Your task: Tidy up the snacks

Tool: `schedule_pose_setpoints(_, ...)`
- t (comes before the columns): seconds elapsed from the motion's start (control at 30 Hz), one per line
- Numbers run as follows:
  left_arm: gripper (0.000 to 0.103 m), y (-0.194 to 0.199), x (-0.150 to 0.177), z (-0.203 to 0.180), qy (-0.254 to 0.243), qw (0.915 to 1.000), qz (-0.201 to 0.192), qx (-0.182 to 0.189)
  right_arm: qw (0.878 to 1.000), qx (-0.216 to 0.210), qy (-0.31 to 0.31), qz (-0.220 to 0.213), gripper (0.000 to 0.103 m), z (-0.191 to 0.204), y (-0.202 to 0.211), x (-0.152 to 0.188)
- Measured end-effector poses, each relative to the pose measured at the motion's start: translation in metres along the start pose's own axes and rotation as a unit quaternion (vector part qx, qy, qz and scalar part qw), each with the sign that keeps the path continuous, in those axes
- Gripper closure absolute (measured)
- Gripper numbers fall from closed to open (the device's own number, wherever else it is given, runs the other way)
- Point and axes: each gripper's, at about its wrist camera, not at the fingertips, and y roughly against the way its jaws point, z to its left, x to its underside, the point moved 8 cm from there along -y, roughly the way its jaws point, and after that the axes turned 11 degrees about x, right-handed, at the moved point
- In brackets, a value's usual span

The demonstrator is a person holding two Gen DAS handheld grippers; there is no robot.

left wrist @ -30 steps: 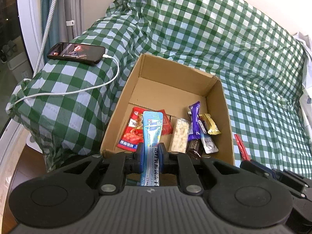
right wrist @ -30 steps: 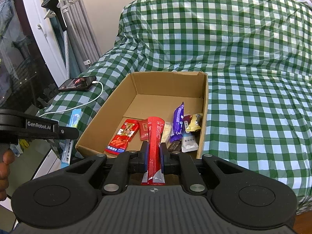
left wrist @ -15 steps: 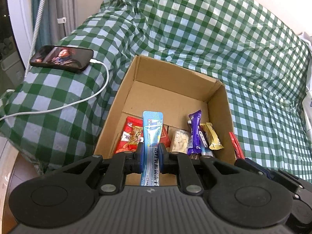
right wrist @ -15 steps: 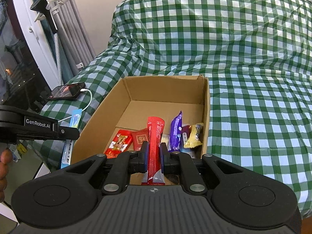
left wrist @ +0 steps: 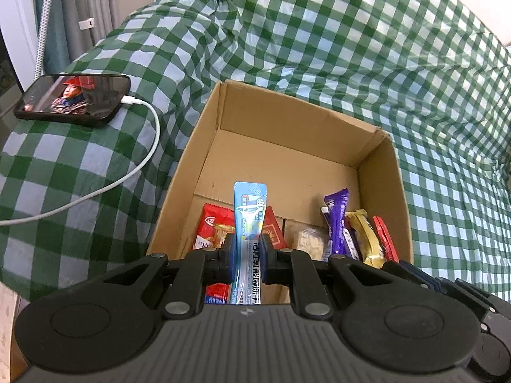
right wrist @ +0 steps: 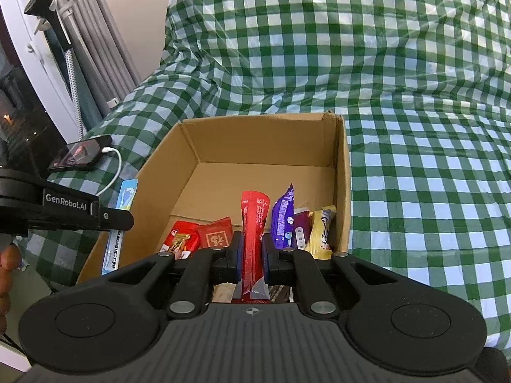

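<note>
Snacks come first: the left gripper [left wrist: 248,257] pinches a blue stick packet [left wrist: 250,220] upright, and the right gripper [right wrist: 252,257] clamps a red stick packet [right wrist: 254,223], both over the near end of the cardboard box [right wrist: 341,172]. Purple [right wrist: 282,220] and yellow [right wrist: 321,234] wrappers lie inside. Beyond, a phone [left wrist: 73,99] rests on the checked cover [right wrist: 399,79].

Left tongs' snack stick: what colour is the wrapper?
Light blue snack stick with white lettering, clamped in the left tongs. Clearest in the left wrist view.
</note>
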Motion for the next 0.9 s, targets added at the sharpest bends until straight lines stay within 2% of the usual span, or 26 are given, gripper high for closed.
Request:
schedule_pose_setpoints(0.4,0.085,-0.040,-0.010,0.012,-0.014,0.9995,0.017,-0.021,1.000,0.005,-0.002,0.019,0.090,0.003,-0.039,-0.005)
schedule_pose_setpoints(0.43,0.073,-0.042,-0.012,0.013,-0.022,0.9992,0.012,-0.030,1.000,0.005,-0.004,0.020,0.090,0.004,-0.042,-0.006)
schedule_pose_setpoints(0.47,0.034,-0.043,-0.014,0.014,-0.027,0.9989,0.008,-0.037,1.000,0.004,-0.007,0.021,0.085,0.004,-0.045,-0.008)
schedule_pose_setpoints(0.5,0.017,-0.042,-0.016,0.016,-0.028,0.9986,0.006,-0.045,1.000,0.003,-0.012,0.024,0.083,0.003,-0.047,-0.009)
schedule_pose_setpoints(0.53,0.001,-0.040,-0.018,0.018,-0.024,0.9984,0.000,-0.052,0.999,0.003,-0.022,0.029,0.077,0.001,-0.051,-0.012)
schedule_pose_setpoints(0.6,0.000,-0.032,-0.019,0.021,-0.017,0.9980,-0.023,-0.057,0.998,0.000,-0.041,0.039,0.040,-0.002,-0.054,-0.017)
schedule_pose_setpoints(0.63,0.000,-0.029,-0.017,0.022,-0.020,0.9981,-0.021,-0.055,0.998,-0.004,-0.048,0.044,0.035,-0.003,-0.054,-0.018)
schedule_pose_setpoints(0.73,0.000,-0.023,-0.003,0.024,-0.027,0.9980,-0.002,-0.058,0.998,-0.004,-0.047,0.047,0.029,-0.003,-0.047,-0.014)
schedule_pose_setpoints(0.9,0.000,-0.003,0.032,0.027,-0.032,0.9971,0.018,-0.067,0.998,0.005,-0.022,0.058,0.019,0.003,-0.022,0.014)
